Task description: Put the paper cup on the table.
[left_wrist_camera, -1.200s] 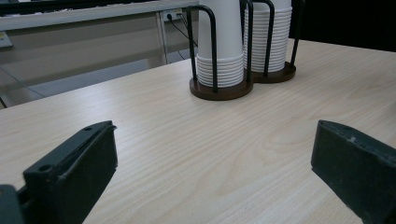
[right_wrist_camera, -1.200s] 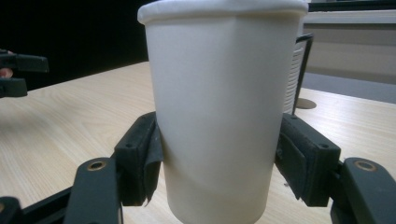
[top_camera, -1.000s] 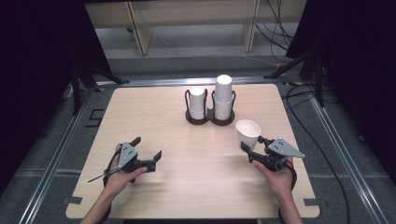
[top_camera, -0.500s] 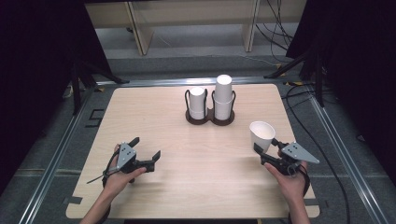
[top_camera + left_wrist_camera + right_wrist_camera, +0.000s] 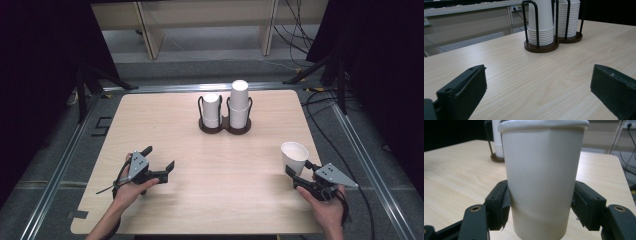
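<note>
While the right gripper (image 5: 296, 176) sits near the table's right edge, its two black jaws press against opposite sides of a white paper cup (image 5: 294, 156), which stands upright between them with its open mouth up. Seen from the right gripper view, the paper cup (image 5: 541, 177) rises well above the pads (image 5: 502, 206), and its wall dents slightly where the left pad squeezes it. The person's right hand (image 5: 325, 210) wraps the gripper's handle from below.

Across the light wooden table (image 5: 165, 115), the left gripper (image 5: 159, 159) rests in the person's left hand (image 5: 131, 187) with its jaws spread wide and bare tabletop between them. Ahead of those spread fingertips (image 5: 469, 85), well apart from them, stands a dark cup holder (image 5: 541, 46) with black wire uprights. It carries two stacks of white cups (image 5: 239, 102), mouths down, the right stack taller than the left. From the held cup, that holder lies forward and to the left, well apart.
</note>
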A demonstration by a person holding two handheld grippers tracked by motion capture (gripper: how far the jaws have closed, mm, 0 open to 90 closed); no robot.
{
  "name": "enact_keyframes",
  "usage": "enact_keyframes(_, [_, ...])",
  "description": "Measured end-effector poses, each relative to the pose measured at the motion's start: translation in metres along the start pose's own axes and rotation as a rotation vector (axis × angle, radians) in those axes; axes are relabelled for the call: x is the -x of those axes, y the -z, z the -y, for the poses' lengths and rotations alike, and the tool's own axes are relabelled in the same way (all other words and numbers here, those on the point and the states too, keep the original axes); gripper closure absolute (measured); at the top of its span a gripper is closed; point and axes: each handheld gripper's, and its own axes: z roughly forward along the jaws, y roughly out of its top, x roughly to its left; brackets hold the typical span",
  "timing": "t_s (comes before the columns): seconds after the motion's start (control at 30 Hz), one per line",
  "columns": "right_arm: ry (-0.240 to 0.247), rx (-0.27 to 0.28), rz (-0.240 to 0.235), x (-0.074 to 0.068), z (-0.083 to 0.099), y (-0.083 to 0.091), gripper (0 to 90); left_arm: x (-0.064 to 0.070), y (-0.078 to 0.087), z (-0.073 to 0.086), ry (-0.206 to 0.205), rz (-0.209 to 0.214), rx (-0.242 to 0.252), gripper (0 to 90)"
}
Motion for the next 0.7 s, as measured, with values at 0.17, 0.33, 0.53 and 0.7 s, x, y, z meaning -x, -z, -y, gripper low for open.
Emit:
enact_keyframes(0.17, [0.015, -0.052, 0.051, 0.0042, 0.0030, 0.0044, 35.8, 0.0021, -0.0044, -0.0007, -0.007, 0.020, 0.017, 0.1])
enact_keyframes(0.33, [0.022, -0.100, 0.069, 0.0059, 0.0044, 0.0021, 35.8, 0.0023, -0.0037, -0.0016, -0.011, 0.018, -0.003, 0.2])
enact_keyframes(0.53, [0.022, -0.148, 0.078, 0.0063, 0.0050, -0.0017, 35.7, 0.0023, -0.0056, -0.0006, -0.010, 0.025, 0.020, 0.1])
enact_keyframes(0.7, [0.018, -0.181, 0.097, 0.0073, 0.0058, -0.0026, 35.2, 0.0031, -0.0040, -0.0007, -0.011, 0.018, -0.004, 0.1])
